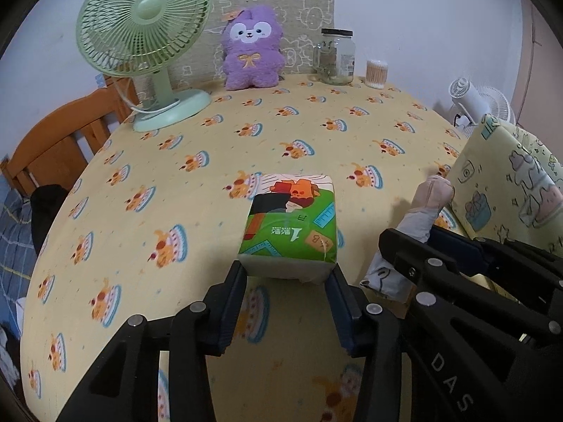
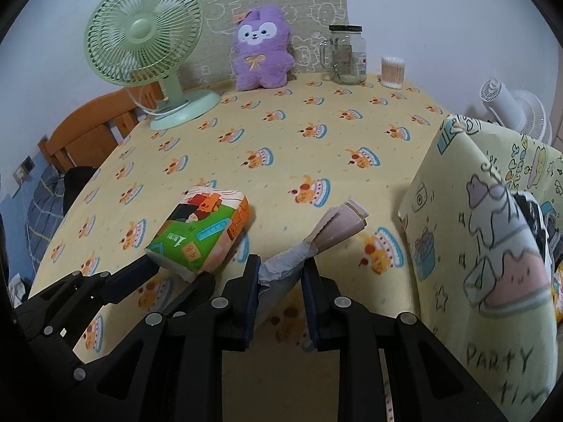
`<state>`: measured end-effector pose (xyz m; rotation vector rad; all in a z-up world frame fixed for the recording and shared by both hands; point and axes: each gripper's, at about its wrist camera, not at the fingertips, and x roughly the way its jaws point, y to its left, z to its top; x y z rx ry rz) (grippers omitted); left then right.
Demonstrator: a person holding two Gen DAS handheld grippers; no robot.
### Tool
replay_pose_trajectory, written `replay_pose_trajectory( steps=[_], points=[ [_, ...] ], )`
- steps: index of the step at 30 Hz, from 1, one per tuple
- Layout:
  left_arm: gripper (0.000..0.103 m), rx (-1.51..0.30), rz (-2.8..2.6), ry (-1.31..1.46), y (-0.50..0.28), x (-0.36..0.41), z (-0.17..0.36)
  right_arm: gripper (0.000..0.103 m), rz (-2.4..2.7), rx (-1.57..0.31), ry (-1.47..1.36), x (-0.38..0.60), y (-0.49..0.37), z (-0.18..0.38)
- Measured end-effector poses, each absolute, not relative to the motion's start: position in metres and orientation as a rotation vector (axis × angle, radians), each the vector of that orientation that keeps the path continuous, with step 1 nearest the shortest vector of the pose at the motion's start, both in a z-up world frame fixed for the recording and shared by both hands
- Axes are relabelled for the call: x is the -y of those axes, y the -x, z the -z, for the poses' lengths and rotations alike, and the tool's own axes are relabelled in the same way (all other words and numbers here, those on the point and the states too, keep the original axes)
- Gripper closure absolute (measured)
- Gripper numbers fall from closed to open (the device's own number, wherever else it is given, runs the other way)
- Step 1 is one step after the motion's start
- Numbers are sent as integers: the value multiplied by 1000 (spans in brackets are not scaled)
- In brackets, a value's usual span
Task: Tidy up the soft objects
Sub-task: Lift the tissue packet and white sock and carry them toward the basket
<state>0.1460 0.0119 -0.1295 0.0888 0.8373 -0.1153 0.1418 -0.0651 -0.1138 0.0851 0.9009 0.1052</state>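
Note:
A green printed tissue pack lies on the yellow cake-print tablecloth. My left gripper is shut on its near end, one pad on each side. From the right wrist view the pack sits tilted in the left gripper. My right gripper is shut on a rolled grey and pink cloth, which sticks out ahead of the fingers. In the left wrist view that roll points toward a cartoon-print fabric bin. A purple plush toy sits upright at the back.
A green desk fan stands back left. A glass jar and a tub of cotton swabs stand back right. The fabric bin fills the right side, with a white fan behind it. A wooden frame borders the left.

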Motion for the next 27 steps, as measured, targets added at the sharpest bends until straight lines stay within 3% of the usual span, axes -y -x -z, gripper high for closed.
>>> replay_pose_trajectory(
  steps=[7, 10, 13, 24, 26, 27],
  points=[
    [55, -842, 106, -53, -123, -20, 129, 77, -128, -902, -71, 56, -121, 111],
    [49, -859, 121, -50, -116, -21, 133, 77, -135, -913, -67, 53, -113, 114],
    [36, -858, 125, -60, -116, -19, 136, 77, -128, -922, -64, 54, -110, 117],
    [36, -850, 132, -73, -138, -12, 137, 77, -87, -912, -48, 61, -128, 117],
    [48, -854, 127, -70, -142, -12, 138, 77, -87, -915, -49, 61, -132, 118],
    [49, -852, 127, -66, -143, -13, 138, 77, -88, -916, -50, 61, -133, 118]
  ],
)
